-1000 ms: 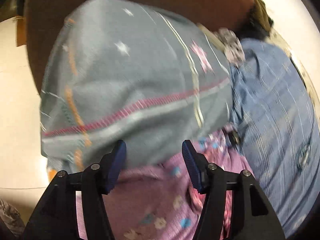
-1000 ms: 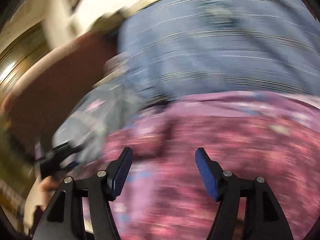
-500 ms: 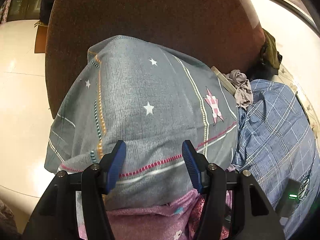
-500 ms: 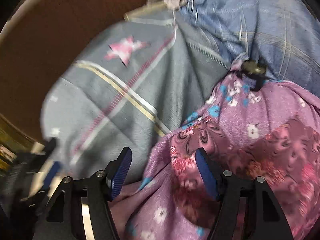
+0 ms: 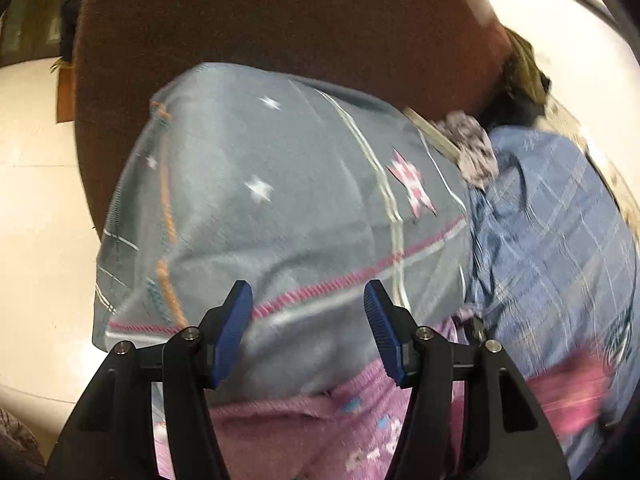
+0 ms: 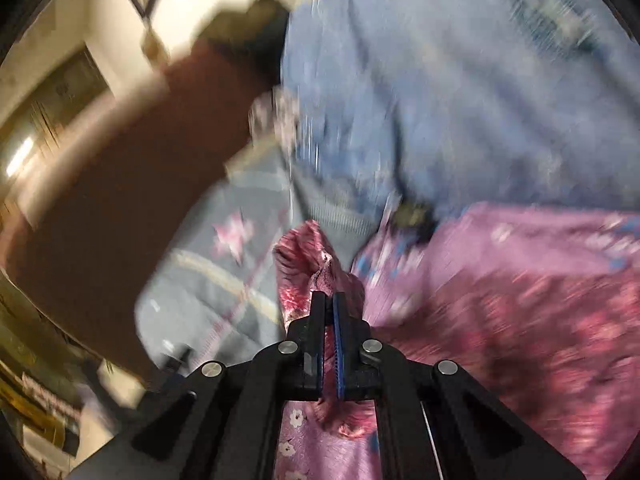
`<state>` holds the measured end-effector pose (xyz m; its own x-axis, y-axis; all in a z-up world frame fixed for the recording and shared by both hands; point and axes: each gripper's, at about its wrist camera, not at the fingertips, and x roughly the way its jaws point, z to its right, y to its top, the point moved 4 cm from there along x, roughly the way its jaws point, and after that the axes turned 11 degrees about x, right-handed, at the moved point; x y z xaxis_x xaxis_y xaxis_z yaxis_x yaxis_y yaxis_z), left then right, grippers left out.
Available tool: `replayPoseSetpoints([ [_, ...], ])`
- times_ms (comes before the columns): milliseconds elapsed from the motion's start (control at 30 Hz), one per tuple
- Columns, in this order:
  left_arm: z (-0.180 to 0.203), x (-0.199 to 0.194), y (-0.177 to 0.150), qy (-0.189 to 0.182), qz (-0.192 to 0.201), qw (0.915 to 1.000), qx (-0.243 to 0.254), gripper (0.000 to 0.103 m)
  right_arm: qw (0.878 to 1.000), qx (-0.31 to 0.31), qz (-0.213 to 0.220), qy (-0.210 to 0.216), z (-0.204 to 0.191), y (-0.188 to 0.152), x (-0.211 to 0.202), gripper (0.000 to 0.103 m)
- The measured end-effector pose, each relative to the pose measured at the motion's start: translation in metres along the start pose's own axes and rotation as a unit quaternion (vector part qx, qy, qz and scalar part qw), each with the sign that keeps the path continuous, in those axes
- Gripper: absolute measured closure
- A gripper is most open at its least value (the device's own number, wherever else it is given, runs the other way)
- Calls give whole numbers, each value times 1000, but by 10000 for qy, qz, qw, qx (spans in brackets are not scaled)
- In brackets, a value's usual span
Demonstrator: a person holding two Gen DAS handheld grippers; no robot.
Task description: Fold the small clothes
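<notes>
A grey cloth with stars and pink and orange stripes [image 5: 280,216] lies spread on a brown surface [image 5: 280,12]. My left gripper [image 5: 308,332] hovers open over its near edge, nothing between the blue pads. A pink-purple floral garment [image 6: 500,300] lies below and to the right of the grey cloth [image 6: 224,280]. My right gripper [image 6: 329,300] is shut on a bunched fold of that floral garment, which sticks up past the fingertips. The same floral garment [image 5: 304,428] shows under the left gripper. The right wrist view is blurred.
A blue checked garment [image 5: 560,248] lies to the right of the grey cloth, also large in the right wrist view [image 6: 460,92]. A small crumpled pale cloth [image 5: 472,152] and a dark olive bundle [image 5: 524,76] sit at the far edge. Pale floor [image 5: 36,208] lies left.
My right gripper has closed from wide open onto a fold of the floral garment and swung across the pile. The left gripper stays open, shifting only slightly over the grey cloth.
</notes>
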<state>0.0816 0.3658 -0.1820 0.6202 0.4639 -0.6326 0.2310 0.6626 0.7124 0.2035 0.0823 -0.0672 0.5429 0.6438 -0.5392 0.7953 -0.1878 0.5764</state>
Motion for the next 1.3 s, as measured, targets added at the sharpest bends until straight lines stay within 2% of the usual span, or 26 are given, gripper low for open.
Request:
replayPoseSetpoints([
  [133,25,-8,-9,-81,62,9990,430,46,9950,185,980,-13,21,37,-98,100],
  [233,49,-18,-20,-270,106,9962,820,46,9845,439,1676,-269,61,49,-172,100],
  [333,85,-23,-38,-601,8,9879,1427,45,9703,1098,2036,-705,137,41,-225,100],
  [367,95,-24,-44,-677,-17,9850,1588,45,9671,1270,2057,-790,153,38,-230,100],
  [400,109,-26,-53,-827,-56,9799,1815,45,9607,1574,2067,-978,187,29,-237,100],
  [433,118,-27,-58,-924,-90,9763,1954,44,9568,1734,2064,-1093,205,24,-237,100],
  [500,144,-29,-78,-1261,-290,9620,2406,43,9441,2260,2009,-1311,256,6,-235,100],
  [567,164,-32,-93,-1450,-417,9489,2771,43,9295,2775,1980,-1410,301,-13,-231,100],
  [667,189,-33,-118,-1775,-592,9251,3304,43,9184,3088,1956,-1515,339,-36,-227,100],
  [733,198,-34,-129,-1946,-681,9153,3460,43,9134,3310,1805,-1537,362,-52,-222,100],
  [833,208,-37,-136,-2103,-660,9109,3489,38,9099,3509,1591,-1537,383,-74,-216,94],
  [933,213,-37,-134,-2180,-628,9146,3348,32,9030,3755,1314,-1620,395,-90,-221,90],
  [967,215,-37,-134,-2200,-643,9155,3307,32,9009,3841,1346,-1507,400,-93,-229,81],
  [1000,217,-36,-134,-2224,-676,9171,3240,32,9005,3834,1441,-1460,400,-92,-234,63],
  [1033,219,-36,-134,-2250,-702,9184,3178,31,9010,3780,1577,-1432,398,-90,-238,52],
  [1067,221,-35,-134,-2301,-744,9202,3080,30,9026,3672,1753,-1407,394,-87,-243,33],
  [1100,224,-34,-134,-2384,-788,9211,2974,27,9043,3608,1807,-1394,391,-86,-244,28],
  [1200,234,-33,-141,-2595,-862,9182,2865,23,9127,3437,1779,-1315,384,-78,-236,29],
  [1300,247,-30,-153,-2691,-1025,9102,2978,20,9173,3366,1728,-1238,383,-68,-222,31],
])
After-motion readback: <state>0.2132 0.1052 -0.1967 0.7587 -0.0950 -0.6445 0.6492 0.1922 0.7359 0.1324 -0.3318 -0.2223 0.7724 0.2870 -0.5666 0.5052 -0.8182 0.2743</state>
